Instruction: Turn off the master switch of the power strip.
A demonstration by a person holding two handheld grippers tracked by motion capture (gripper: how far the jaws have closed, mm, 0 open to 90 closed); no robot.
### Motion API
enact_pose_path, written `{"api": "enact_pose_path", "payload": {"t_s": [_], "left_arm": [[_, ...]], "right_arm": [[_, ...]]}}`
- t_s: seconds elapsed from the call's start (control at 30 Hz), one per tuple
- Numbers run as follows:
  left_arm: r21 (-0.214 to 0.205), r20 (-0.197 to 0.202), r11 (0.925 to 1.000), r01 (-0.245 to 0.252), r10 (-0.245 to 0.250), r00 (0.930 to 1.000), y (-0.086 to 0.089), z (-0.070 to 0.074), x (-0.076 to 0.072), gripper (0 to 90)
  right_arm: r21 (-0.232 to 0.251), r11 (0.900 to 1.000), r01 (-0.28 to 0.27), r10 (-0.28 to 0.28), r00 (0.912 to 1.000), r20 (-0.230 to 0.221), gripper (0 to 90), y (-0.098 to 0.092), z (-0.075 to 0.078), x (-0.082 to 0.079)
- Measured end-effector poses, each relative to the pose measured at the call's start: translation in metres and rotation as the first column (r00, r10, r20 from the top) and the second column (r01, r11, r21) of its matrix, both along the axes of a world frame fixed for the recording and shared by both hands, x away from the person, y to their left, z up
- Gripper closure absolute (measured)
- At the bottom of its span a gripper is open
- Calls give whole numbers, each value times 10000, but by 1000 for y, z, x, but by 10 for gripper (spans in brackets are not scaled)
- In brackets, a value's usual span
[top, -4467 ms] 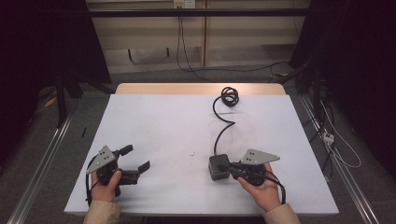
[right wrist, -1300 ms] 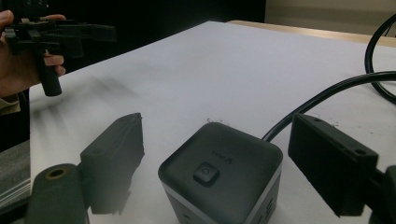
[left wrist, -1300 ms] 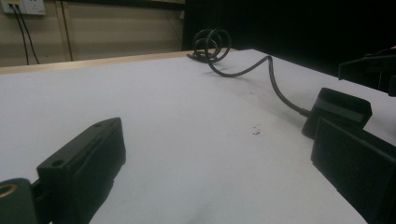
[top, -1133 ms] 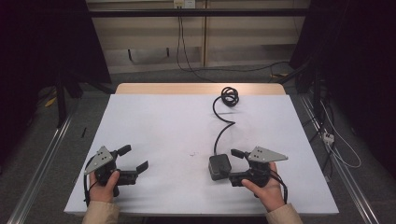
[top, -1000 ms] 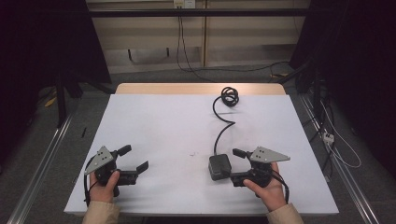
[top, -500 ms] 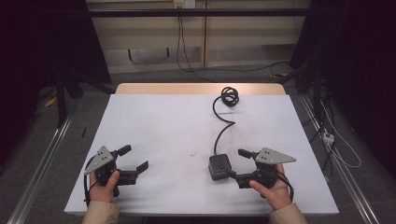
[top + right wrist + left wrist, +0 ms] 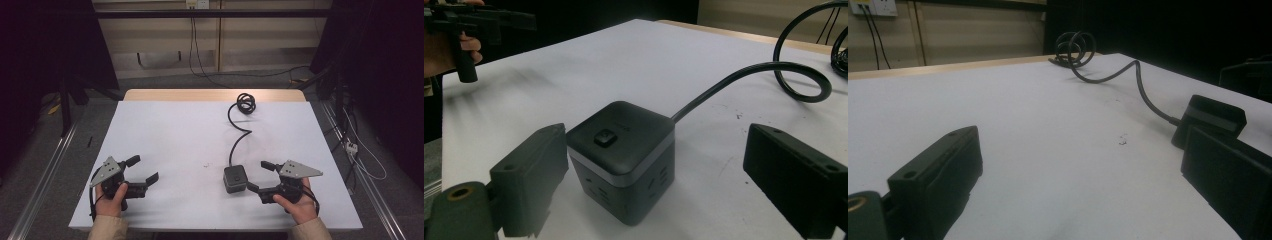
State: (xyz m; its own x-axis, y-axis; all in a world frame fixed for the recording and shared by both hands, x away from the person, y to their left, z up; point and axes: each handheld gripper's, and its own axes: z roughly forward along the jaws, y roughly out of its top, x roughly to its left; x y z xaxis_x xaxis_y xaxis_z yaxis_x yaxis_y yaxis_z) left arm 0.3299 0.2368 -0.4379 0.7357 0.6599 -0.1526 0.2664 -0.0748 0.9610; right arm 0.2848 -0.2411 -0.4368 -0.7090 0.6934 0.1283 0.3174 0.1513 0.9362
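Right gripper (image 7: 256, 176) has slid back toward the lower right of the high view since the earliest frame, where it sat against the cube (image 7: 234, 178); now its jaws stand spread, and I cannot tell whether the near jaw touches the cube. Right gripper view: cube sits low centre between the jaws, button up, close by the left jaw, well apart from the right one. Left gripper (image 7: 142, 171) has barely shifted, lower left of the high view, jaws spread, holding nothing, resting near the table (image 7: 165, 130) edge. Cord (image 7: 235, 137) runs from the cube's far side up the frame to a coil (image 7: 246, 102) near the table's top edge. Step in hand, as I judge it: release or re-approach of the cube, grasp not made. Next move likely calls for easing the right gripper forward to centre the cube, then closing squarely on its side faces, minding the cord's pull.
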Motion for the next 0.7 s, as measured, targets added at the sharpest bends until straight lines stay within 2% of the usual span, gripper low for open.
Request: {"api": "enact_pose_path", "payload": {"t_s": [0.7], "left_arm": [[4, -21, 10000, 18, -18, 10000, -1, -1, 0, 28]], "right_arm": [[-37, 9986, 522, -522, 9986, 16, 103, -27, -5, -5]]}}
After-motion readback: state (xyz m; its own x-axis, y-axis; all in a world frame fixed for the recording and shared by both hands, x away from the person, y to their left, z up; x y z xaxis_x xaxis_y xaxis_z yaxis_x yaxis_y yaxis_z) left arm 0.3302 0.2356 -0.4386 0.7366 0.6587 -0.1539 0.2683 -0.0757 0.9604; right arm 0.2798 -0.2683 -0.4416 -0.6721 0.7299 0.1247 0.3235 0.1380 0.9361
